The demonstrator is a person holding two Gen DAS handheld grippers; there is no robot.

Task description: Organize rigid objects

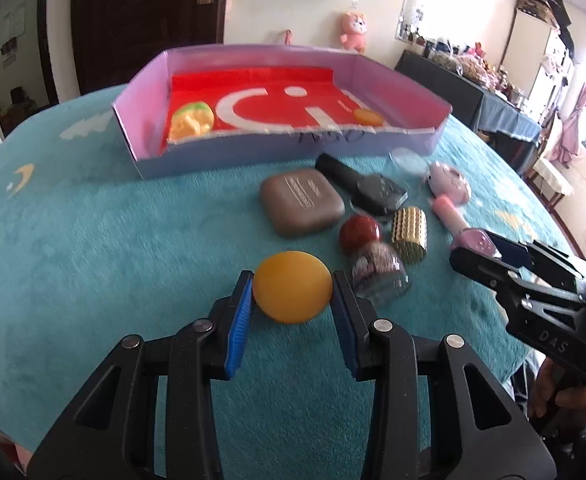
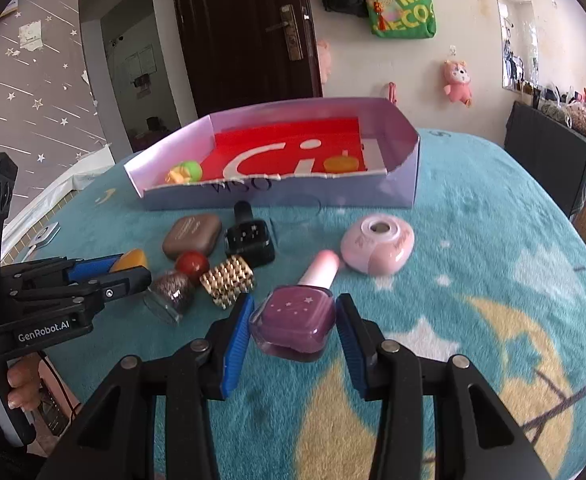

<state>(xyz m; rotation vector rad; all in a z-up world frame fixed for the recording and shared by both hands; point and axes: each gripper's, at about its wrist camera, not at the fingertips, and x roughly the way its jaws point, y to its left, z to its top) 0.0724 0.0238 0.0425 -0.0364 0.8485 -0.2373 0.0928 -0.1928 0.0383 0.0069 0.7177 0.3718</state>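
My left gripper (image 1: 292, 292) is shut on a round orange disc (image 1: 292, 287), held just above the teal cloth. My right gripper (image 2: 293, 320) is shut on a purple nail polish bottle (image 2: 293, 322) with a pink cap. The lilac cardboard box (image 1: 253, 148) with a red lining lies at the far side and holds a yellow-green toy (image 1: 191, 120) and a small orange disc (image 1: 368, 117). In front of it lie a brown case (image 1: 301, 207), a black bottle (image 1: 363, 186), a red-capped glitter bottle (image 1: 373, 264) and a gold studded cylinder (image 1: 409, 232).
A pink round compact (image 2: 377, 246) lies right of the cluster, beside a clear disc (image 2: 297, 216). The round table under the teal cloth (image 2: 493, 240) drops off on all sides. A dark door and wall-hung toys stand behind.
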